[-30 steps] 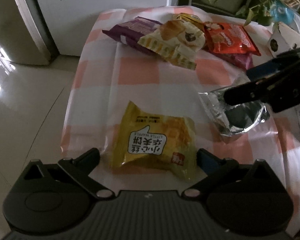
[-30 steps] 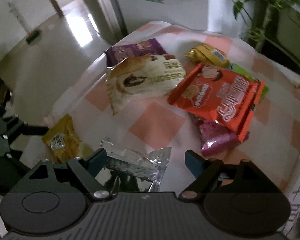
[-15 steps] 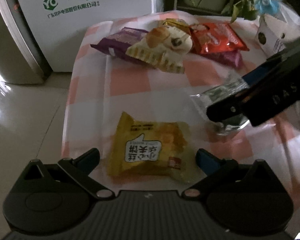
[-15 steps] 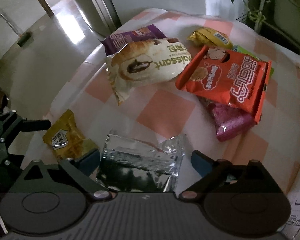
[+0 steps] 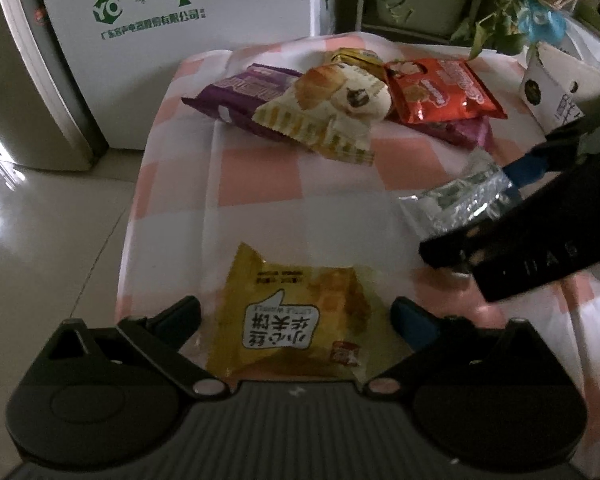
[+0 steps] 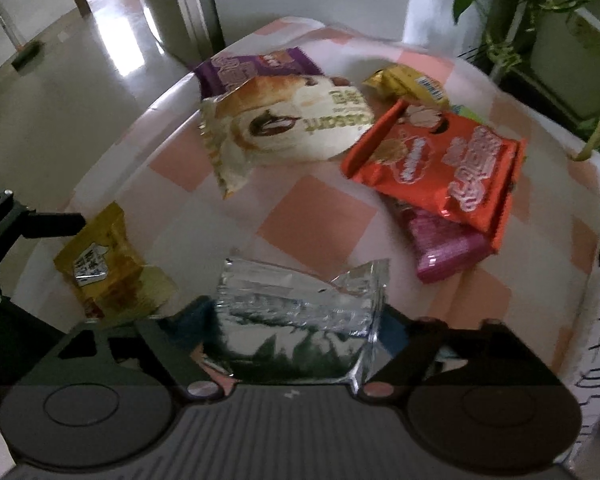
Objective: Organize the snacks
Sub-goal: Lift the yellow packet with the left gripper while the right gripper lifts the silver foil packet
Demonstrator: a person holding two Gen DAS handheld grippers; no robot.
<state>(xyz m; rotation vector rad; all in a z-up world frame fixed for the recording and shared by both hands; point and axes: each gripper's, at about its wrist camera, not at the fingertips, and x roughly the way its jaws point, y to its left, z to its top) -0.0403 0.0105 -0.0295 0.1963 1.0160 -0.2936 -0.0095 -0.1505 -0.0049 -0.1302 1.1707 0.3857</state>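
Snacks are lying on a pink-and-white checked cloth (image 5: pixel 260 176), and I am working with 2 grippers at its near edge. I am holding my left gripper (image 5: pixel 296 316) wide open around the yellow waffle packet (image 5: pixel 300 320), with its fingers apart on either side and gripping nothing, so a squeeze would likely take it. My right gripper (image 6: pixel 296 320) is straddling the silver foil pouch (image 6: pixel 300 300); whether its fingers are pressing the foil I cannot tell. Further back, the croissant pack (image 6: pixel 292 128) is overlapping a purple packet (image 5: pixel 236 96), and the orange packet (image 6: pixel 440 160) is covering a pink one (image 6: pixel 448 248), probably the collecting heap. Around the table, a white appliance (image 5: pixel 180 40) and leafy plants (image 6: pixel 540 8) are standing over a glossy tiled floor (image 5: pixel 40 232).
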